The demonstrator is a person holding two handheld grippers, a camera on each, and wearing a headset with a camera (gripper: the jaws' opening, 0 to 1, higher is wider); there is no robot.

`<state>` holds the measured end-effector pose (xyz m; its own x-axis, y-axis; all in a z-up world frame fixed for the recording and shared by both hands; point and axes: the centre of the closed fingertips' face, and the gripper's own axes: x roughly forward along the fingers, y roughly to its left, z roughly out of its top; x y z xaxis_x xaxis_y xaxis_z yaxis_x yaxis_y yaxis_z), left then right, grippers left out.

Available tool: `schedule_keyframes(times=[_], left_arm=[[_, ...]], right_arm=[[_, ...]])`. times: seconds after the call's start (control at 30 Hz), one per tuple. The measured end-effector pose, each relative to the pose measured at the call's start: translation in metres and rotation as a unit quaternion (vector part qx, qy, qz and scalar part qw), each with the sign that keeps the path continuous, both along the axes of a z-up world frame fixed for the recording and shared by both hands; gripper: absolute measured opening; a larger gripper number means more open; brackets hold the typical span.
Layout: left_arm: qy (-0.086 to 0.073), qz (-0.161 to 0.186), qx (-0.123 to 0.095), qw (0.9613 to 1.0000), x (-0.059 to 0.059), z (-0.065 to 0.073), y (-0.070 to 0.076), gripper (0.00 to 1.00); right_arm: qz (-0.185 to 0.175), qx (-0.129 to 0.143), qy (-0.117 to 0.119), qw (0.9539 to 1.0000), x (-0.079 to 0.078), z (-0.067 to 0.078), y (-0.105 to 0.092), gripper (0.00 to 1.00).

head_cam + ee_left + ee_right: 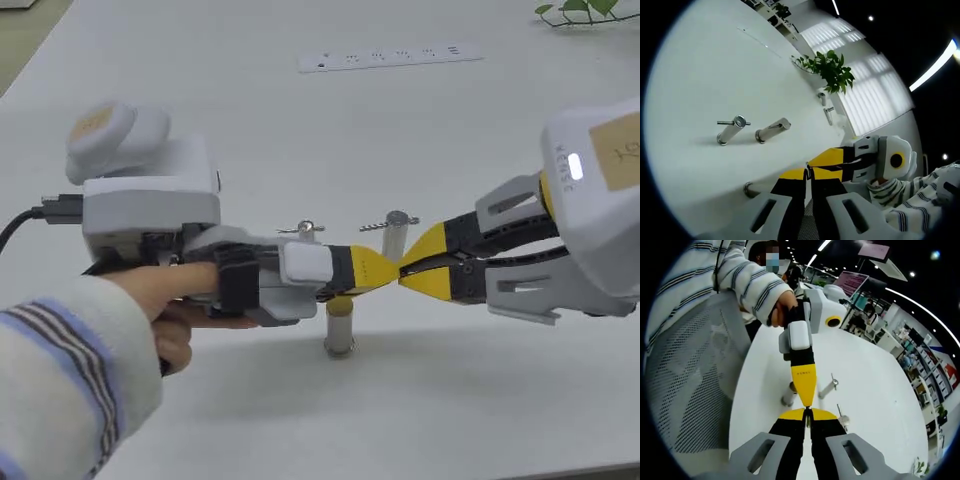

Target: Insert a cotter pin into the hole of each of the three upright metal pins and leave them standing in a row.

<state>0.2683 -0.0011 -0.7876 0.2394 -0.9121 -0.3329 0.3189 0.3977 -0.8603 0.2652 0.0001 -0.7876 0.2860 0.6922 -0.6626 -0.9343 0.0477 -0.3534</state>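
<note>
My left claw (388, 268) and right claw (405, 272) are both pinched closed, meeting tip to tip just above the short upright silvery metal pin (340, 325) on the white worktop (250, 120). Perhaps a cotter pin sits between them, but it is too small to see. That pin's hole is hidden under my left claw, so I should sight it first, then push level. Beyond it stand a second pin (306, 232) and a third pin (398, 222).

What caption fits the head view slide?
Left hand-held gripper and right hand-held gripper meet tip-to-tip above the nearest upright metal pin.
</note>
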Motion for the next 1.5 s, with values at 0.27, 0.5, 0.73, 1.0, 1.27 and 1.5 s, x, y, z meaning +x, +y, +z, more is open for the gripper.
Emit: schedule_keyframes(times=[0.27, 0.5, 0.73, 1.0, 1.27, 1.5], left_arm=[[0.002, -0.002, 0.002, 1.0000, -0.002, -0.001, 0.001, 0.01], [-0.017, -0.006, 0.001, 0.9998, -0.001, 0.004, 0.003, 0.01], [-0.060, -0.026, 0.012, 0.9978, -0.004, 0.007, 0.008, 0.01], [-0.149, -0.074, 0.028, 0.9856, -0.010, 0.014, 0.011, 0.01], [-0.203, -0.109, 0.028, 0.9727, -0.018, 0.025, 0.008, 0.01], [-0.258, -0.153, 0.034, 0.9533, -0.029, 0.031, 0.009, 0.01]], right_arm=[[0.001, 0.008, 0.007, 0.9999, -0.002, 0.000, 0.001, 0.05], [-0.015, 0.018, 0.025, 0.9994, 0.000, -0.001, -0.002, 0.12], [-0.041, 0.049, 0.074, 0.9952, -0.001, 0.000, -0.010, 0.14], [-0.058, 0.094, 0.168, 0.9796, -0.015, 0.001, -0.009, 0.16], [-0.068, 0.134, 0.239, 0.9593, -0.020, 0.005, -0.006, 0.18], [-0.054, 0.163, 0.340, 0.9245, -0.037, 0.008, -0.002, 0.17]])
